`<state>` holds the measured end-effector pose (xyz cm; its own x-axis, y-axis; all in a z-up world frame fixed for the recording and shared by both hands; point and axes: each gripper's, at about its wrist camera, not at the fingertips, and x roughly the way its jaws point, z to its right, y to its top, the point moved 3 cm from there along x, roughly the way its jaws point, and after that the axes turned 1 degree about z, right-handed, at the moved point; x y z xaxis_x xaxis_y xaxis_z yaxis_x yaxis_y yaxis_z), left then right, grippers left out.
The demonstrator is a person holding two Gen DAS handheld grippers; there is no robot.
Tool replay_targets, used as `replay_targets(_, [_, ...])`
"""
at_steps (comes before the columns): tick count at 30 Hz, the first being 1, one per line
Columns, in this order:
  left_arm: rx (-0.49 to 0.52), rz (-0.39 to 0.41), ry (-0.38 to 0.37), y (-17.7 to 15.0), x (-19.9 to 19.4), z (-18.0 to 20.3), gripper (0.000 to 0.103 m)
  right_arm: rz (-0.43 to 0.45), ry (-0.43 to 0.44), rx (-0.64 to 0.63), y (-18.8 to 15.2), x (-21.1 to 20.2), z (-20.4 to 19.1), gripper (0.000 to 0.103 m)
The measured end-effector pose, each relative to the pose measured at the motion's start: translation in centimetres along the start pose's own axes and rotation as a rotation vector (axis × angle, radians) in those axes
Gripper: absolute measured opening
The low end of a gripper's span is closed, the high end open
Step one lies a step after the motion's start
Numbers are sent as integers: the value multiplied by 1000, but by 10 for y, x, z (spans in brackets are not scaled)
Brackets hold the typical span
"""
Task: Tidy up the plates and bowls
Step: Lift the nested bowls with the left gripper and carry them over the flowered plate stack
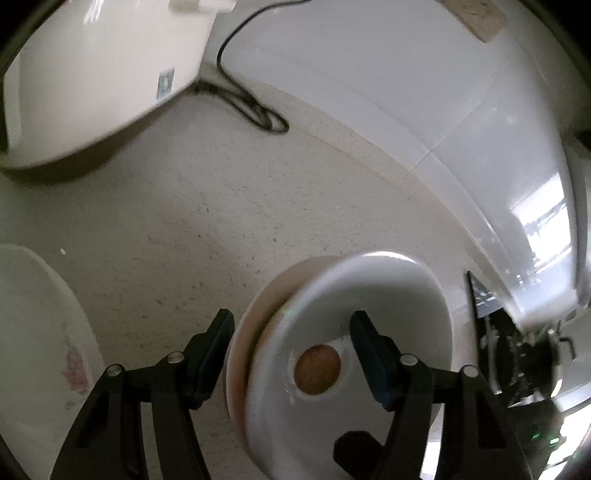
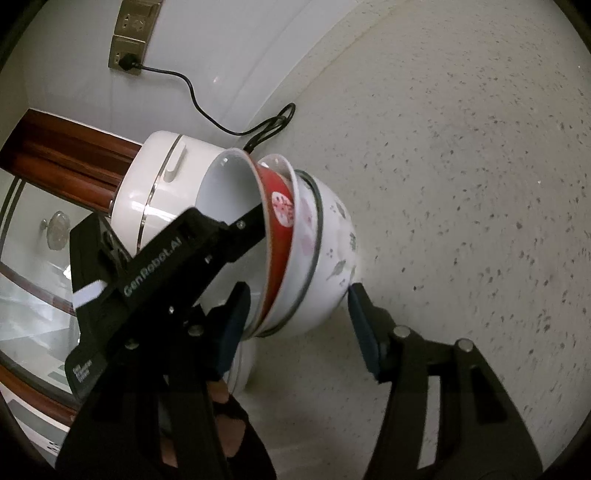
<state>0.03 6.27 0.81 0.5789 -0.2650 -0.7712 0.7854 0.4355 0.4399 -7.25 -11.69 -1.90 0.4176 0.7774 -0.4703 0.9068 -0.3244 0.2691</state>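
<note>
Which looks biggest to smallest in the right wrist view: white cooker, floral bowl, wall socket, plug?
1. white cooker and floral bowl: look alike; cooker partly hidden, bowl nearer, so unranked.
2. wall socket.
3. plug.

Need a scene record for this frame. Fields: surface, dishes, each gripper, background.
surface: speckled off-white countertop
stack: three nested bowls tipped on edge; white floral ceramic bowl outermost, white bowl with pink pattern in the middle, red bowl with white inside innermost
right gripper: straddles the stack, pads on both sides
left gripper: one finger inside the red bowl, one outside; grip unclear
loose dish: white dish with pink flowers
background: white round appliance, black cord
</note>
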Motion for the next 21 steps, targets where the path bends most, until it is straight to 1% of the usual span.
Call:
replay_targets(1, [-24, -34, -20, 0, 3, -2, 71, -1, 17, 22, 0, 1, 2, 62])
replay_targets(2, [-32, -41, -25, 0, 4, -3, 71, -1, 22, 28, 0, 1, 3, 62])
replay_targets(5, [-20, -31, -11, -2, 3, -1, 72, 0, 24, 35, 0, 1, 2, 63])
replay_targets(6, [-28, -31, -21, -3, 3, 0, 69, -1, 28, 38, 0, 2, 1, 64])
replay_targets(9, [-16, -10, -21, -8, 1, 2, 67, 4, 20, 29, -1, 2, -1, 65])
replay_targets(10, [-14, -6, -26, -10, 0, 0, 64, 7, 8, 15, -2, 1, -3, 64])
replay_targets(13, [-8, -2, -29, -18, -7, 2, 60, 34, 8, 16, -4, -4, -1, 64])
replay_targets(17, [24, 18, -11, -26, -14, 5, 60, 55, 20, 36, -8, -11, 1, 64])
replay_targets(21, [29, 26, -25, -38, -21, 8, 60, 64, 13, 29, -13, -19, 2, 64])
